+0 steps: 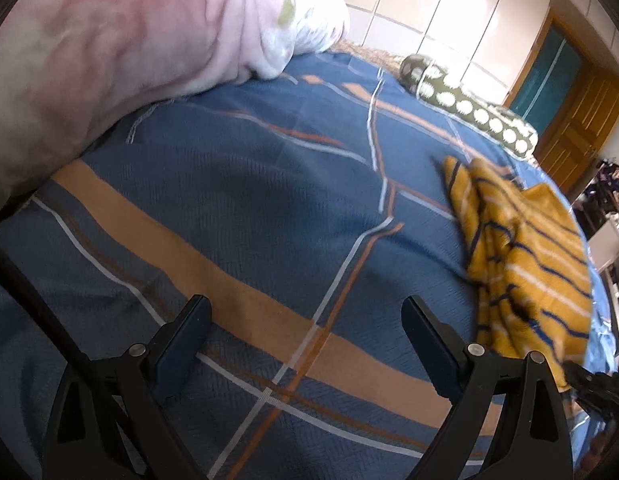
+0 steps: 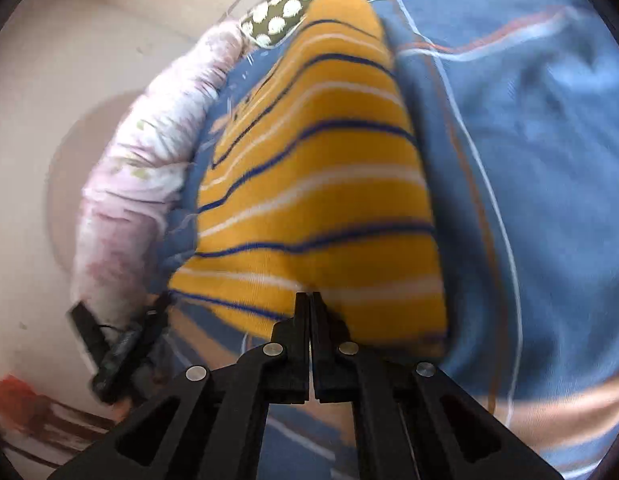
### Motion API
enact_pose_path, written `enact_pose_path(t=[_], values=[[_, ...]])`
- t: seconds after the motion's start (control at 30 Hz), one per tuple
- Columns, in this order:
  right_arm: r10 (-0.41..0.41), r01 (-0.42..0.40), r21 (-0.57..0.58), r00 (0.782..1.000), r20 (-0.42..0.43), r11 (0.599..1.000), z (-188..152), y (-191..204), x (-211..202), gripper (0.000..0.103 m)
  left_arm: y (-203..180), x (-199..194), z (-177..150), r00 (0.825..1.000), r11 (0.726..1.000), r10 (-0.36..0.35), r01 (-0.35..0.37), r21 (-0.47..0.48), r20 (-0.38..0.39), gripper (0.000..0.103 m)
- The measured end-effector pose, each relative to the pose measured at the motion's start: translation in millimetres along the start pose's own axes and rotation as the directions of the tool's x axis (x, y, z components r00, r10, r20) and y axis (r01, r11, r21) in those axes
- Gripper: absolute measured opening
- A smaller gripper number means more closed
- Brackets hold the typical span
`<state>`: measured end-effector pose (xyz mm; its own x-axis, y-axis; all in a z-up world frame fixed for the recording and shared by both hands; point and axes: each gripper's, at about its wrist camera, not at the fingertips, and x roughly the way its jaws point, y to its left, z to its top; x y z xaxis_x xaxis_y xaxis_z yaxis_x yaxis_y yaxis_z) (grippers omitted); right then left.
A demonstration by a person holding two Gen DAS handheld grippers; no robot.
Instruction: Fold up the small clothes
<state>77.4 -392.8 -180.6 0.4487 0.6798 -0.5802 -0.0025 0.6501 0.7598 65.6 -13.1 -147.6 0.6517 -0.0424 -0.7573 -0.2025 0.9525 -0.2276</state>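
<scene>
The yellow striped garment (image 1: 529, 256) lies rumpled on the blue plaid bedspread (image 1: 229, 208), to the right. The right gripper (image 2: 309, 300) pinches its near edge, fingers pressed together. The left gripper (image 1: 305, 316) hovers spread over bare bedspread. No readable writing shows.

One small garment here, a mustard-yellow knit top (image 1: 525, 264) with thin navy and white stripes running across it. It lies on the blue plaid bedspread (image 1: 237, 184), over toward the bed's far edge in the left wrist view, bunched into lengthwise folds with one end narrowing to a point. From the right wrist view its near hem is pinched and the cloth (image 2: 317, 184) stretches away, tapering.
</scene>
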Motion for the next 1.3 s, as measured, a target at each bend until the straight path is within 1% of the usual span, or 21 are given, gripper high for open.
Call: enact_pose_path(t=[0.07,0.2,0.33,0.37,0.43,0.47,0.5,0.53,0.57,0.63,0.67,0.73,0.8,0.87,0.93,1.0,1.03,1.1,1.2,1.27,1.3], values=[[-0.015,0.015,-0.016,1.000,0.015,1.000,-6.5,5.8,-6.6,0.001,-2.9,2.8,-1.7,1.000,1.000,0.024,-0.024,0.015,-0.001,0.095],[-0.114,0.124,-0.148,0.991,0.071,0.981,-8.6,36.4,-24.5,0.005,-12.4,10.0,-5.9,0.997,0.994,0.079,-0.078,0.077,-0.013,0.098],[-0.170,0.189,-0.190,0.979,0.110,0.963,-17.8,32.1,-45.0,0.007,-20.3,15.8,-8.6,0.994,0.986,0.110,-0.106,0.127,-0.025,0.103],[-0.228,0.254,-0.206,0.963,0.141,0.945,-23.6,32.7,-49.8,0.009,-21.7,17.6,-8.7,0.992,0.984,0.120,-0.115,0.137,-0.030,0.103],[-0.314,0.351,-0.222,0.931,0.185,0.910,-30.8,30.9,-55.2,0.017,-24.6,20.3,-8.9,0.990,0.979,0.139,-0.133,0.153,-0.033,0.103],[-0.363,0.406,-0.226,0.908,0.209,0.886,-34.1,28.8,-58.0,0.029,-26.0,21.7,-8.9,0.988,0.977,0.149,-0.142,0.160,-0.034,0.103],[-0.426,0.475,-0.225,0.874,0.235,0.851,-36.6,22.9,-62.4,0.039,-26.1,22.3,-8.6,0.988,0.976,0.152,-0.145,0.162,-0.034,0.103],[-0.452,0.504,-0.221,0.857,0.247,0.835,-36.0,22.3,-63.1,0.040,-25.7,22.1,-8.3,0.988,0.976,0.153,-0.146,0.162,-0.033,0.103],[-0.493,0.551,-0.213,0.826,0.274,0.807,-35.9,13.5,-67.7,0.040,-25.8,22.2,-7.9,0.987,0.976,0.154,-0.147,0.161,-0.033,0.103],[-0.529,0.599,-0.193,0.788,0.314,0.777,-35.6,2.8,-72.5,0.040,-25.7,20.7,-8.5,0.987,0.975,0.155,-0.149,0.164,-0.028,0.103],[-0.549,0.626,-0.175,0.763,0.343,0.760,-35.9,-6.6,-73.4,0.041,-24.5,18.1,-9.3,0.989,0.977,0.149,-0.144,0.157,-0.018,0.103],[-0.554,0.639,-0.148,0.742,0.377,0.755,-39.0,-20.7,-74.9,0.041,-20.2,9.8,-11.8,0.991,0.982,0.134,-0.135,0.129,0.021,0.103],[-0.519,0.627,-0.145,0.735,0.436,0.766,-46.2,-24.8,-78.5,0.041,-15.4,-3.7,-15.3,0.988,0.988,0.129,-0.135,0.079,0.085,0.103],[-0.513,0.630,-0.147,0.728,0.454,0.763,-48.4,-25.1,-78.7,0.043,-10.7,-18.2,-20.8,0.980,0.989,0.137,-0.143,0.034,0.141,0.103],[-0.498,0.618,-0.159,0.738,0.454,0.770,-49.9,-24.9,-79.6,0.048,-11.1,-39.2,-32.7,0.967,0.987,0.159,-0.161,-0.006,0.202,0.103],[-0.455,0.574,-0.170,0.768,0.451,0.801,-50.2,-29.6,-83.9,0.056,-24.0,-64.8,-50.4,0.949,0.981,0.185,-0.192,0.001,0.255,0.103],[-0.437,0.555,-0.166,0.777,0.453,0.815,-51.7,-31.5,-86.6,0.056,-33.2,-79.3,-59.2,0.935,0.977,0.196,-0.211,0.018,0.294,0.103],[-0.384,0.493,-0.142,0.801,0.459,0.858,-51.6,-39.7,-94.1,0.056,-59.4,-114.6,-77.3,0.897,0.963,0.207,-0.257,0.081,0.391,0.103],[-0.333,0.429,-0.118,0.822,0.462,0.896,-50.3,-44.3,-96.2,0.056,-92.7,-166.4,-93.0,0.834,0.937,0.196,-0.314,0.151,0.516,0.103],[-0.331,0.427,-0.122,0.826,0.456,0.896,-50.1,-44.0,-96.6,0.056,-106.0,-199.7,-97.2,0.785,0.931,0.168,-0.326,0.167,0.596,0.103],[-0.365,0.458,-0.125,0.821,0.440,0.880,-50.5,-39.4,-96.6,0.056,-114.2,-220.1,-99.6,0.763,0.933,0.137,-0.314,0.177,0.632,0.103]])
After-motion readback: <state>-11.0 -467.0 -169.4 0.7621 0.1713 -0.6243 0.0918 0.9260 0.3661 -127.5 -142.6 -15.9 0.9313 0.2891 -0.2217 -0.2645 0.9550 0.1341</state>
